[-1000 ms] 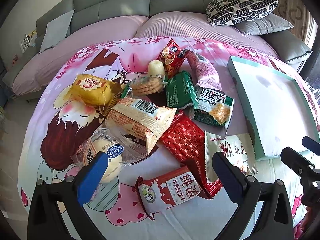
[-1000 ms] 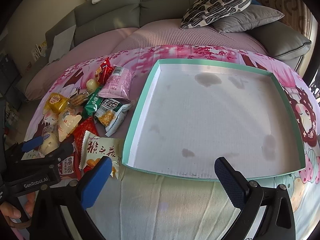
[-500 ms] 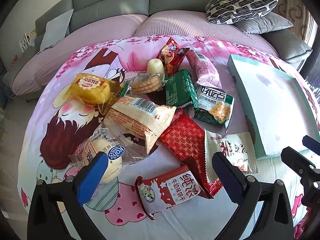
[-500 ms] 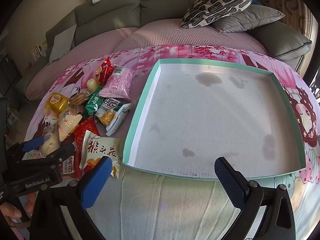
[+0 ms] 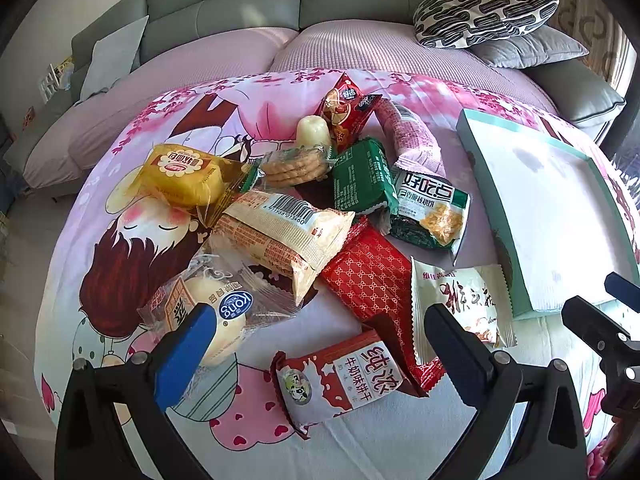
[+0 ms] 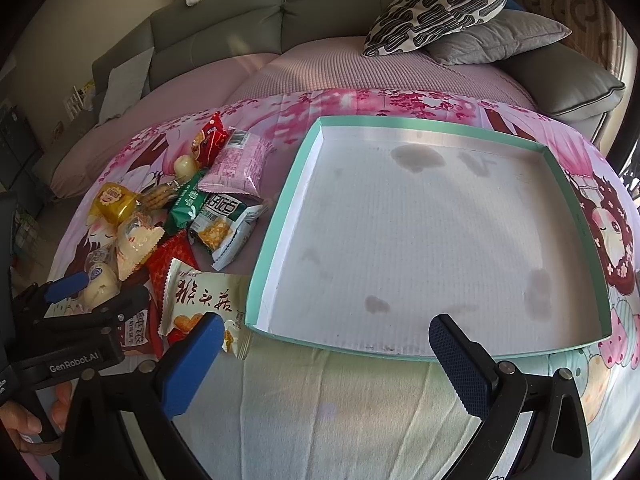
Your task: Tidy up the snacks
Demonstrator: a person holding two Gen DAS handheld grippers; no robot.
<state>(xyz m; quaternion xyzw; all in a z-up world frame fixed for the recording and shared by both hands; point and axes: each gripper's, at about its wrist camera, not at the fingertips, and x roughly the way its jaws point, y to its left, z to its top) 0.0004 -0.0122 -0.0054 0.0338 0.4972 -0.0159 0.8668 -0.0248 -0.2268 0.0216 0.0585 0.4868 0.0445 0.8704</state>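
A pink cartoon sheet (image 5: 248, 108) covers a wide bed, with a grey sofa (image 5: 240, 4) and a patterned cushion (image 6: 436, 4) behind it. The snacks (image 5: 320, 216) lie in one heap on the left part of the sheet, just beside the left wall of a shallow tray (image 6: 280, 216) with a green rim, which holds no snack. One clear wrapper reads "Kong" (image 5: 236, 306); the other packets carry Chinese writing. The left gripper (image 5: 320, 340) hovers over the near edge of the heap, its jaws wide apart and holding nothing; its body reads "GenRobot.AI". The right gripper (image 6: 326, 354) is at the near rim of the tray, its jaws also wide and free.
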